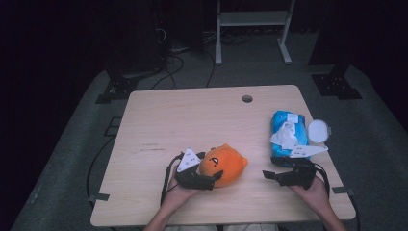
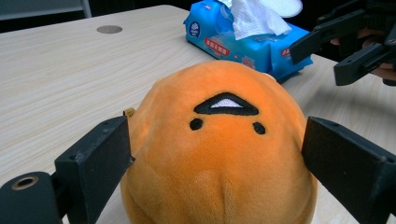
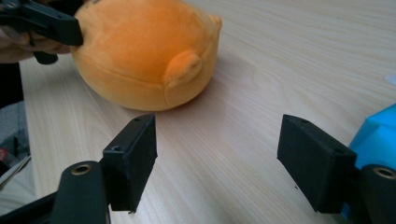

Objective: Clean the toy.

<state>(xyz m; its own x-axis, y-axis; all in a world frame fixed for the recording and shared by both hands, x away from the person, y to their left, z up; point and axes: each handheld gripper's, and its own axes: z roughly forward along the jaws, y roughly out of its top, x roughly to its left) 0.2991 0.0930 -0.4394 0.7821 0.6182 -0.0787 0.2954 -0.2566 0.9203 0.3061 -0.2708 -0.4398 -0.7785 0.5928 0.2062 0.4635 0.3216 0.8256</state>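
Left gripper view, starting nearest: bracketing the round orange plush toy with the stitched black face (image 2: 224, 93), with the left gripper (image 2: 215, 158) spread wide and one black jaw standing at each flank of the soft body. Brushing the fabric at most and not visibly denting it, so reading as parted around the toy rather than clamped on it. Sitting flat on the light wooden tabletop (image 1: 192, 115), that toy, near the person's edge and about mid-width, not lifted at all.

Hovering a little to the right with the right gripper (image 3: 217, 149), jaws likewise apart, framing bare wood alone and pointing across towards the plush without touching it.

Lying just beyond that gripper, towards the right edge: a blue soft pack of wipes with a white sheet puffing out of its top (image 1: 287, 134), and just beside its right side a white round lid (image 1: 319, 131). Farther back, showing a small grey round hole (image 1: 247, 98) in the wood.

Judging progress from all this: probably sitting at the very start of handling the toy. Lining up on it looking done, with the left jaws placed either side; squeezing, raising and carrying it anywhere all appearing left to do. Standing by with the right side, seemingly waiting to help or to receive.
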